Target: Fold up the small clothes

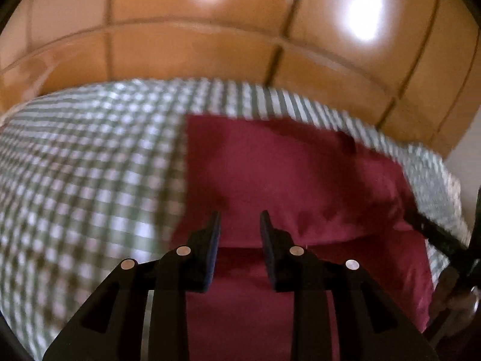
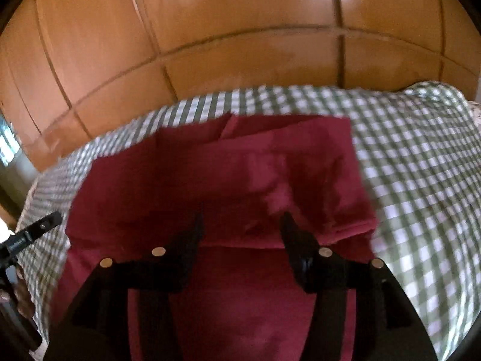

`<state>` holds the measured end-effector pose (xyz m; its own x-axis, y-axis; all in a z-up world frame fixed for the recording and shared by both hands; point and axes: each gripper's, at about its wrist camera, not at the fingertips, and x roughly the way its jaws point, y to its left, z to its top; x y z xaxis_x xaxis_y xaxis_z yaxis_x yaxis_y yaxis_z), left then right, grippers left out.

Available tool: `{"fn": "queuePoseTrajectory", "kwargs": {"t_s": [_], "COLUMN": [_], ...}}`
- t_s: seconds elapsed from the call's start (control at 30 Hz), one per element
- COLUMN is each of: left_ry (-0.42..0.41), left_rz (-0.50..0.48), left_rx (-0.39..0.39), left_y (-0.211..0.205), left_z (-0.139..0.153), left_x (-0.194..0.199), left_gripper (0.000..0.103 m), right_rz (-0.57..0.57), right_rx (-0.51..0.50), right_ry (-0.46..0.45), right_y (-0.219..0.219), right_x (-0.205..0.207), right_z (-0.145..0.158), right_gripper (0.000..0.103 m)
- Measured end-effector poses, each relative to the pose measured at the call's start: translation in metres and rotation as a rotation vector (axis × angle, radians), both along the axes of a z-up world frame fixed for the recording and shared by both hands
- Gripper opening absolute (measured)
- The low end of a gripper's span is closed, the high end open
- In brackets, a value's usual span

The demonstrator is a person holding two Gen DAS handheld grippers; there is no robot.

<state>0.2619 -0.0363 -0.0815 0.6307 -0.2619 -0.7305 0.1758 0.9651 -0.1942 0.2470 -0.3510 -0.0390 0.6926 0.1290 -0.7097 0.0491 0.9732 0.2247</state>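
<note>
A dark red garment [image 1: 285, 174] lies on a green-and-white checked cloth [image 1: 90, 165], with one layer folded over and its edge running crosswise just past my fingertips. My left gripper [image 1: 240, 215] hovers over the garment's near part with a narrow gap between its jaws and no fabric pinched in it. The right wrist view shows the same red garment [image 2: 210, 174] with creased, overlapping layers. Above its fold my right gripper [image 2: 242, 215] stands wide open, holding nothing. Both views are blurred.
Checked cloth [image 2: 421, 180] covers the surface around the garment on all sides. Behind it rises a glossy orange wooden panelled front [image 1: 195, 45] [image 2: 240, 30]. A black piece of the other gripper shows at the right edge [image 1: 442, 237] and at the left edge [image 2: 36, 228].
</note>
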Motion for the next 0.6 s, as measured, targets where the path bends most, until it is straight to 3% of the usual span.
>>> {"fn": "queuePoseTrajectory", "kwargs": {"t_s": [0.1,0.2,0.27,0.4,0.6], "left_ry": [0.090,0.072,0.077,-0.026,-0.049], "left_rz": [0.004,-0.005,0.004,-0.006,-0.017], "left_rx": [0.035,0.006,-0.029,-0.087,-0.072], "left_y": [-0.006,-0.001,0.007,0.017,-0.002], "left_z": [-0.033,-0.039,-0.031,0.002,0.019], "left_x": [0.009,0.003,-0.003,-0.006,0.045], "left_gripper": [0.026,0.026,0.026,0.026,0.026], "right_rz": [-0.014,-0.011,-0.013,-0.020,-0.019], "right_rx": [-0.016,-0.036,-0.050,-0.058,-0.059], "right_ry": [0.017,-0.028,-0.035,-0.046,-0.050], "right_y": [-0.003,-0.001,0.000,0.001,0.001], "right_x": [0.006,0.001,0.001,0.000,0.001], "right_z": [-0.019,-0.025,-0.026,-0.028,-0.028], "right_gripper": [0.056,0.057,0.059,0.060,0.061]}}
